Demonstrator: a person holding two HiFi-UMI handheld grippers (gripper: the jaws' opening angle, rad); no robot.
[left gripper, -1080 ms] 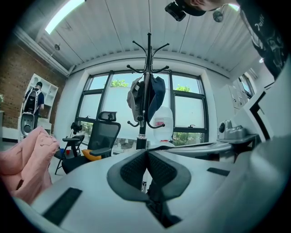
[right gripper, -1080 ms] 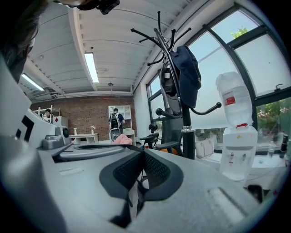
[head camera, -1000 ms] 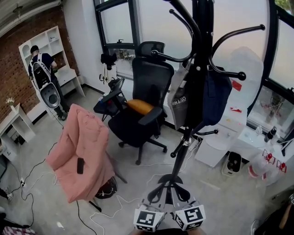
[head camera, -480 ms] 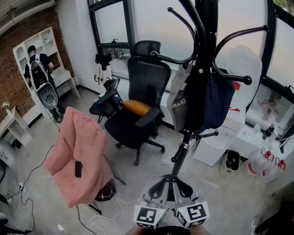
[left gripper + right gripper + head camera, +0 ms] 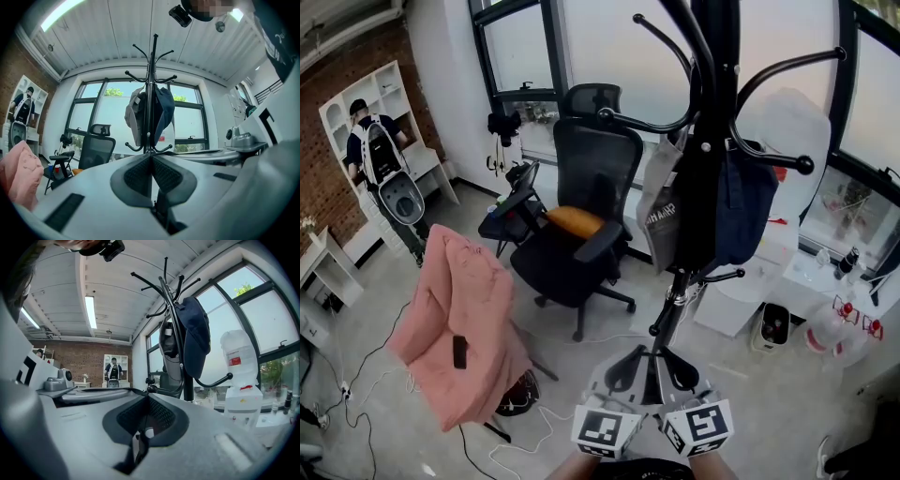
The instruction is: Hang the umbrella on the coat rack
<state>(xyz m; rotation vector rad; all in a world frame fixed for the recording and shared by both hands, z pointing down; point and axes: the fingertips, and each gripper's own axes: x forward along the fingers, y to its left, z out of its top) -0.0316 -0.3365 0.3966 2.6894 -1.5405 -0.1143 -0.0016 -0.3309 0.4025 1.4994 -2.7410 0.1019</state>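
Note:
The black coat rack (image 5: 705,187) stands straight ahead, with a navy bag (image 5: 742,208) and a grey tote (image 5: 662,212) hanging from its hooks. No umbrella shows plainly in any view. Both grippers sit side by side at the bottom of the head view, pointing level at the rack's base. My left gripper (image 5: 624,364) is shut, its pads meeting in a thin seam (image 5: 151,157) in line with the rack pole (image 5: 150,93). My right gripper (image 5: 679,364) is shut too (image 5: 147,401), and the rack (image 5: 177,329) stands just right of its seam. A thin dark strip lies behind its pads; I cannot tell what it is.
A black office chair (image 5: 581,220) stands left of the rack. A pink coat (image 5: 461,319) is draped over a stand at the left, with cables on the floor (image 5: 366,347). A person (image 5: 377,161) stands by white shelves at the back left. A white water dispenser (image 5: 789,141) stands at the right.
Both grippers have risen together in the head view, and their marker cubes now sit higher and look larger. The scene has shifted slightly left. Both pairs of jaws stay shut.

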